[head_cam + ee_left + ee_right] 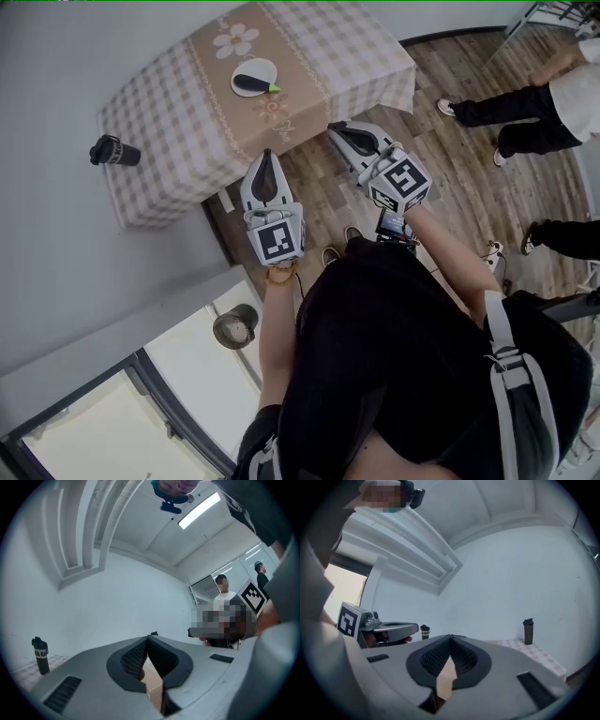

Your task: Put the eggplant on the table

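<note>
Left tool: the left tool [268,156] is held in the air short of the counter's [347,47] near edge; its own view shows the jaws together with nothing between them.
Right tool: the right tool [337,127] hangs just beside the counter's near edge, its jaws likewise pressed together and empty.
Eggplant, place: the eggplant [251,82] lies on a small white plate [255,67] near the middle of the counter, on the tan strip of the checked cloth, well apart from both tools.
Eggplant, look: dark, glossy, small and tapered, with a bright green stem end pointing right.
Other things: a black bottle [114,151] stands at the counter's left edge, well away from the plate.
Stage: this fits either the eggplant waiting on its plate to be moved onto the cloth, or being left as it lies, since the plate already rests on the counter.
Handling, as a judgement: any grasp would go best across the thick middle, not the narrow stem end, with the jaws opened before they come down. The smooth, rounded skin may slip, and the light plate may shift if nudged.
</note>
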Available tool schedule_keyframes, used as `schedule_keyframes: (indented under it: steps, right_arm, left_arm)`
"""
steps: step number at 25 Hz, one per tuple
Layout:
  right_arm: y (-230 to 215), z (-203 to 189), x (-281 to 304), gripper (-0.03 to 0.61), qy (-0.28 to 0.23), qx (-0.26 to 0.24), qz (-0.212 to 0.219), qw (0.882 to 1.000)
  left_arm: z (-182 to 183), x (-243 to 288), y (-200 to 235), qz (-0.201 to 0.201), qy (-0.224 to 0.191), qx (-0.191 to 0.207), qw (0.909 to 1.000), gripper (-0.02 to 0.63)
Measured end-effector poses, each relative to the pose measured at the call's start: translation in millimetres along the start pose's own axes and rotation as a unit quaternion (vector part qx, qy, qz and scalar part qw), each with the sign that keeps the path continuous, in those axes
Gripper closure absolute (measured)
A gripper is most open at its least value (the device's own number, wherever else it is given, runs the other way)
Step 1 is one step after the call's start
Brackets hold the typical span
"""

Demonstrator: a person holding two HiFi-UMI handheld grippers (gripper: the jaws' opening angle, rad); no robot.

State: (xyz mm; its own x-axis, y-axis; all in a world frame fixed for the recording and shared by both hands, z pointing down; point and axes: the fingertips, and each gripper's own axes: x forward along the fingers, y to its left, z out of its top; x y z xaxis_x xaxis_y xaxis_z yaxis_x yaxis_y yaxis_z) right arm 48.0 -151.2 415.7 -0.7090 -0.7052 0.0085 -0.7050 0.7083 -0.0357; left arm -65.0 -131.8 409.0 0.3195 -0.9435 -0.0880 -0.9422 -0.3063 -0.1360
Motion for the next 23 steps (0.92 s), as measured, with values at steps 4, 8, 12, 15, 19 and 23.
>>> schedule_keyframes:
  steps: [4, 8, 12, 15, 19, 23]
  right_arm:
    - [-2.3, -3.1, 1.3, 0.577, 0.005, 0.001, 0.001, 1.000]
    - [-3.9, -5.2, 1.0, 0.577, 0.010, 0.001, 0.000, 1.000]
    - [-6.0, -5.3, 1.4, 0.578, 0.012, -0.001, 0.001, 1.000]
    - [-7.4, -5.3, 2.9, 0.578, 0.012, 0.000, 0.001, 1.000]
    - [-6.6, -6.5, 5.5, 0.578, 0.014, 0.001, 0.004, 1.000]
    - [-5.4, -8.6, 8.1, 0.578, 0.016, 0.002, 0.006, 1.000]
  left_arm:
    - [-0.8, 0.9, 0.3, 0.000, -0.001, -0.001, 1.0000, 0.626]
    - [-1.2, 1.8, -0.2, -0.001, 0.001, -0.002, 1.0000, 0.626]
    - [1.9, 4.0, -2.2, -0.001, -0.001, 0.000, 1.0000, 0.626]
    - [1.0, 5.6, -2.8, -0.002, -0.002, -0.002, 1.0000, 0.626]
    - [-3.3, 5.1, -0.1, 0.000, 0.002, 0.003, 1.0000, 0.626]
    - [-5.1, 3.4, 2.6, 0.002, 0.007, 0.000, 1.0000, 0.626]
